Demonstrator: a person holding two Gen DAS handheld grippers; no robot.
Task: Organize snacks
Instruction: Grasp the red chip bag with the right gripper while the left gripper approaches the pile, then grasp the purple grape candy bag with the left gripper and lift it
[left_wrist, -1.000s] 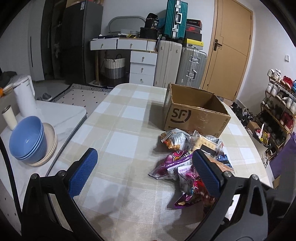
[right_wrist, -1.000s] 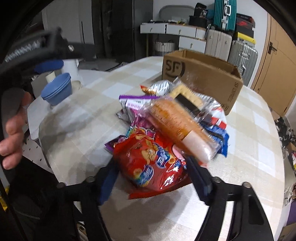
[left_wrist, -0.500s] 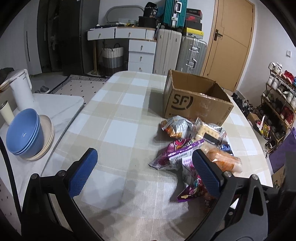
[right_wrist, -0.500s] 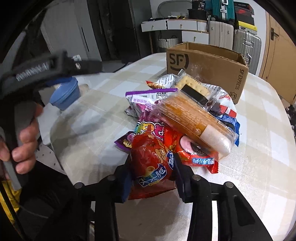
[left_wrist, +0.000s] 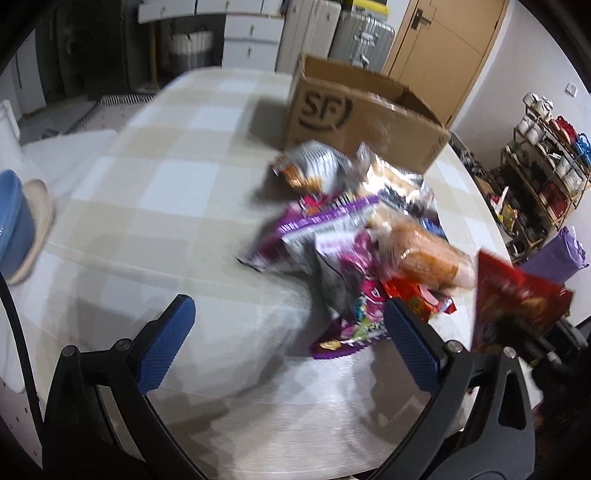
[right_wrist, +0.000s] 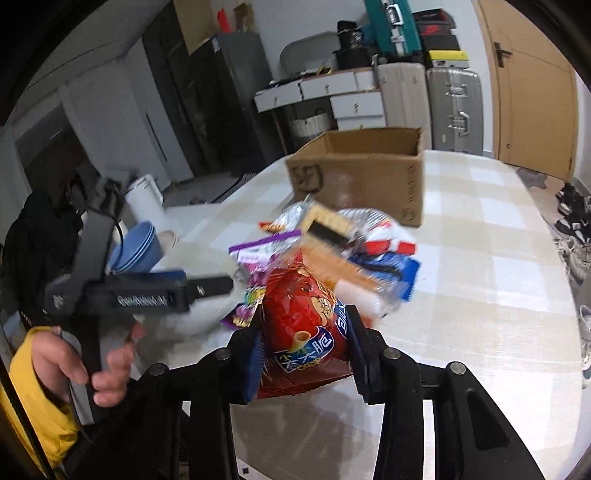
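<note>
Red snack bag (right_wrist: 301, 332) glossy foil-plastic; box (right_wrist: 364, 177) matt cardboard; tablecloth (left_wrist: 177, 177) smooth, probably vinyl.

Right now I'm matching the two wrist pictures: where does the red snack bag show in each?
Left wrist view: the red snack bag is at the right edge, lifted off the table, beside the pile.
Right wrist view: the bag sits low in the middle, clamped between the right gripper fingers.
Shared landmark: the cardboard box behind the snack pile.
</note>
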